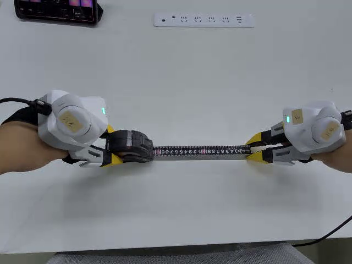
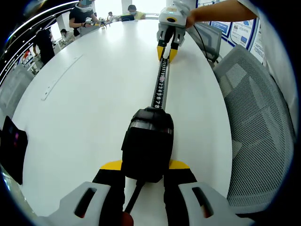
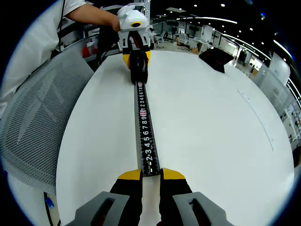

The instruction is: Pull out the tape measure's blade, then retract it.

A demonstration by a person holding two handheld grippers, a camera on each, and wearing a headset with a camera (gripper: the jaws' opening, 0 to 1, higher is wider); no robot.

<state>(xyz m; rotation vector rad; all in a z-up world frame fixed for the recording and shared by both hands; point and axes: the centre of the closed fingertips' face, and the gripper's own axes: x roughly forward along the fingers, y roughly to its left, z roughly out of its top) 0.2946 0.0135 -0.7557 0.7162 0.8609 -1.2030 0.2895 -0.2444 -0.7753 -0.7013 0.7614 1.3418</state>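
The tape measure [image 1: 130, 146] is a chunky black-cased one with a dark grey band over the top. It sits low over the white desk [image 1: 181, 66], near the front edge. The left gripper [image 1: 113, 145] has its yellow-tipped fingers clamped on either side of the case. In the left gripper view the case [image 2: 148, 146] sits wedged right between that gripper's tips [image 2: 146, 165].

The blade [image 1: 201, 150] is pulled out a good way and runs dead straight across to the right gripper [image 1: 254, 148]. It's a dark blade with white numerals and a few red marks along it. The right gripper view shows this best, since the digits [image 3: 145, 132] read clearly up the strip. The right gripper [image 3: 151, 174] has its fingers pinched onto the very end of the blade. The end hook is tucked between the tips, so I can't really make out what it looks like. I also can't tell if the blade is lying on the desk or floating just above it.

Further back on the desk there's a white power strip [image 1: 203, 20] and a dark device [image 1: 58, 10] in the far corner. A grey mesh chair [image 2: 254, 117] sits beside the desk.
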